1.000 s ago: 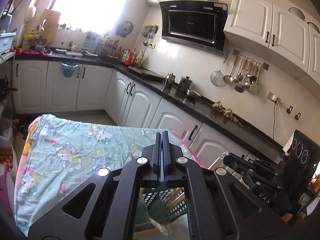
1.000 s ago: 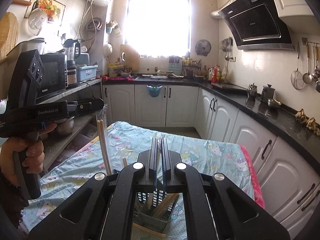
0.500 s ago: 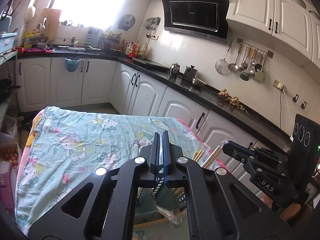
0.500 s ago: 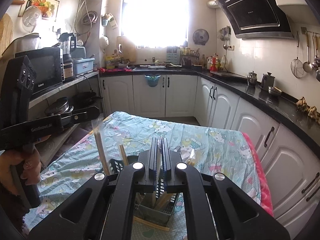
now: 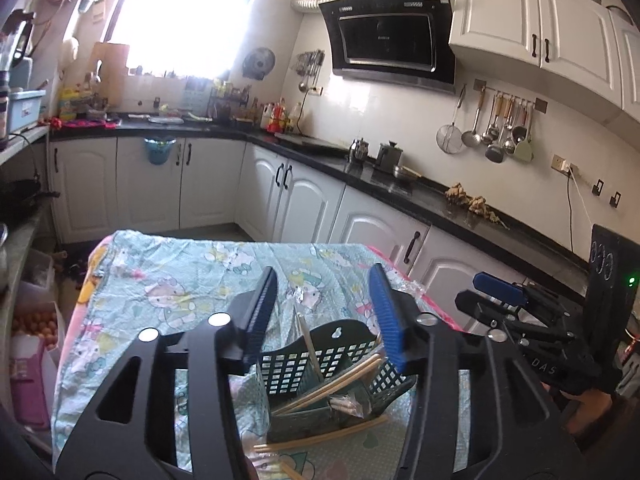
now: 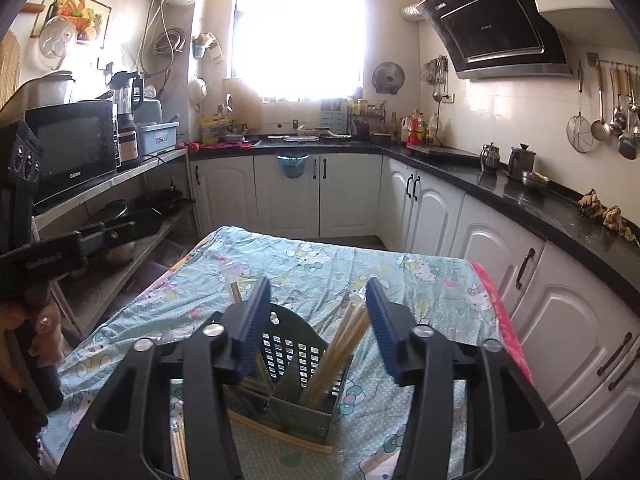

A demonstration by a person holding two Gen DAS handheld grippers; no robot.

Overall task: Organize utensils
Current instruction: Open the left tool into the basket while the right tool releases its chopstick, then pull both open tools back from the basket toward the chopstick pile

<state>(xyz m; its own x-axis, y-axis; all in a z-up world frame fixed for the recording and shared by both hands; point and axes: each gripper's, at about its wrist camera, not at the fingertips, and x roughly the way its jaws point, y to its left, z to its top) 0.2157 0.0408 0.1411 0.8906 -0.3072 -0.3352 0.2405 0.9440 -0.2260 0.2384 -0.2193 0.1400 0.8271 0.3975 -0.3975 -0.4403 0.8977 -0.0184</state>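
A dark green slotted utensil basket stands on the table's cartoon-print cloth. Wooden chopsticks lean inside its compartments. More chopsticks lie on the cloth at its foot. My left gripper hangs over the basket. Its jaws are opening and the blue pads press on nothing. My right gripper hangs over the basket from the other side. Its jaws are opening too, with nothing gripped.
A hand holds the left gripper's handle at the left. White cabinets under a black counter run along the right and back. A shelf with a microwave and pans stands left. The pink table edge is close on the right.
Both grippers went from shut to open. The chopsticks that stood up at the left gripper's tip have sunk into the basket. The left gripper came lower and nearer the basket.
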